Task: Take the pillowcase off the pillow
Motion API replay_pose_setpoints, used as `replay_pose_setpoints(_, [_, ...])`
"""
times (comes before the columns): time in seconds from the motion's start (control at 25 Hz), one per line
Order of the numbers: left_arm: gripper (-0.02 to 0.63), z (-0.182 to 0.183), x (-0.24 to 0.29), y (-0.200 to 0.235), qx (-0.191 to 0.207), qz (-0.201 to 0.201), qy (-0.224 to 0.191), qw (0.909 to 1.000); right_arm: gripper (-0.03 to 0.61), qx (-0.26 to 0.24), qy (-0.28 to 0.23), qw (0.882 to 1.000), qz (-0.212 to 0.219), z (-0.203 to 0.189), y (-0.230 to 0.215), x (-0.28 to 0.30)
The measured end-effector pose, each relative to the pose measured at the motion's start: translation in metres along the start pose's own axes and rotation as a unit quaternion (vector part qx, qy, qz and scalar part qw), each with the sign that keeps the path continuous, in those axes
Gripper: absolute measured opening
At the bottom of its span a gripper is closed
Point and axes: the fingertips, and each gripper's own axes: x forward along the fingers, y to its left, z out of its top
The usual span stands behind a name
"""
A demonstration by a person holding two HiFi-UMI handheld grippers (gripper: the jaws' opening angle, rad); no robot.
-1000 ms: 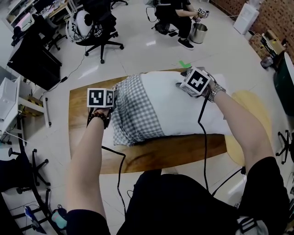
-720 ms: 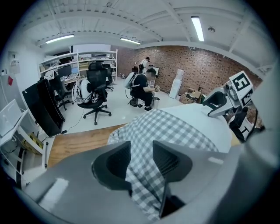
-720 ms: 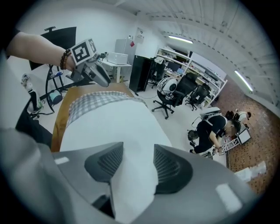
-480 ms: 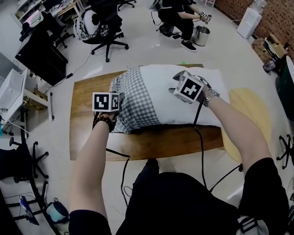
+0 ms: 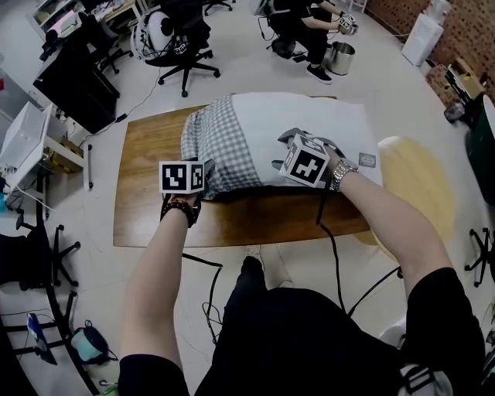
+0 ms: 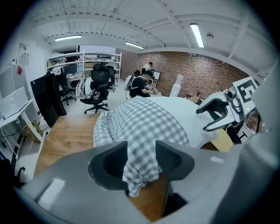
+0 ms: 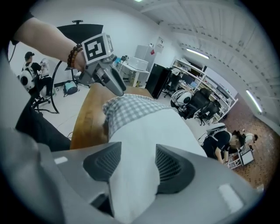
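Observation:
A white pillow [image 5: 309, 124] lies across the wooden table [image 5: 147, 170]. Its grey-checked pillowcase [image 5: 220, 143] covers only the left end. My left gripper [image 5: 206, 184] is at the pillowcase's near left corner. In the left gripper view, a hanging fold of the checked pillowcase [image 6: 140, 127] sits loosely between the jaws of the left gripper [image 6: 141, 151], which have just been opening. My right gripper [image 5: 280, 151] is at the pillow's near edge. There the bare white pillow [image 7: 144, 140] fills the gap of the right gripper [image 7: 138, 155], whose jaws have also just been opening.
A round pale side table [image 5: 421, 186] stands right of the wooden table. Black office chairs [image 5: 182, 46], a dark cabinet [image 5: 77, 85] and a metal bin [image 5: 341, 56] beside a seated person [image 5: 298, 23] are on the floor beyond. Cables trail from both grippers towards me.
Both grippers have come towards me along the pillow. The left went from the pillowcase's left edge to its near corner, the right from the pillow's far top to its near edge.

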Motion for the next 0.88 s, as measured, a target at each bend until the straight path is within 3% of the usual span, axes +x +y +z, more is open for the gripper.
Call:
replay_pose_setpoints(0.28, [0.257,-0.033,-0.004,-0.033,0.002,-0.003,-0.006,1.0,0.264,-0.036,-0.006,0.999,-0.016,-0.007,0.037,0.004])
replay_pose_setpoints(0.52, [0.299,-0.056,0.007,-0.048,0.023,0.005,-0.019,0.9995,0.279,-0.086,-0.001,0.995,-0.057,-0.013,0.051,0.02])
replay_pose_setpoints(0.88, [0.304,-0.092,0.042,-0.017,0.028,0.053,-0.003,0.9982,0.296,-0.172,0.036,0.975,-0.134,-0.021,0.037,0.068])
